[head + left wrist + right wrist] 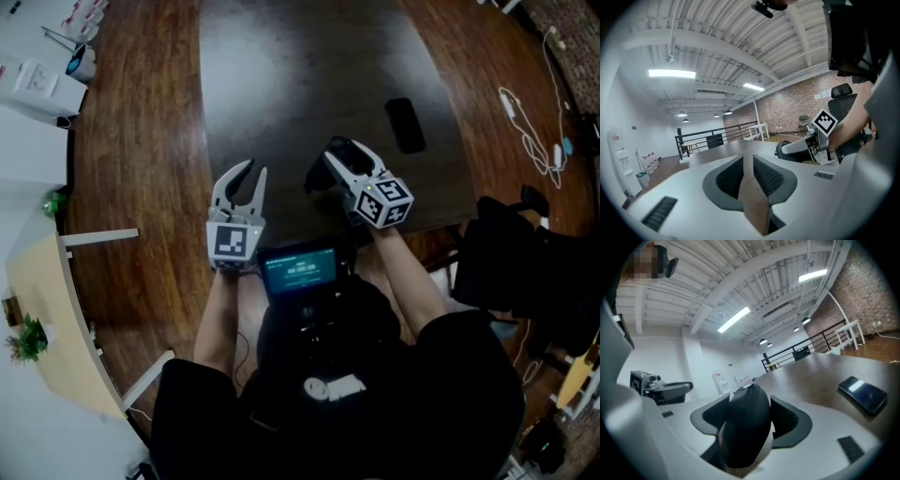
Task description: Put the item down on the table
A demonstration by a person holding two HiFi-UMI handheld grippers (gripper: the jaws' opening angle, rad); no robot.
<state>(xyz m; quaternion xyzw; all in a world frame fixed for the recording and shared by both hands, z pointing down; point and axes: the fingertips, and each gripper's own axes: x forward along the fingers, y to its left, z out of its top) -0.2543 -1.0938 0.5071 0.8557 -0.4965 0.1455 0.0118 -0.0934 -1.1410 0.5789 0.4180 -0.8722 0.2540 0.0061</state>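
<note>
1. The dark table (281, 75) stood on a wooden floor (141, 141) and reached away from the person. Most of its top was bare, which left plenty of room to set something down.
2. The left gripper (253, 169) hung at the table's near left corner. Its tongs were nearly pressed together, with only a thin gap and nothing in it. It seemed to be parked there, clear of the work.
3. The right gripper (333, 159) was over the near part of the table, a little right of the left one. Its tongs pinched a black rounded item (745, 427) by both flanks, probably so that its underside could meet the tabletop first.
4. That item was low over the near edge. Whether it touched the wood could not be told, so the release looked not yet due.
5. A black phone (405, 125) lay flat farther off to the right, well apart from the likely landing spot.
</note>
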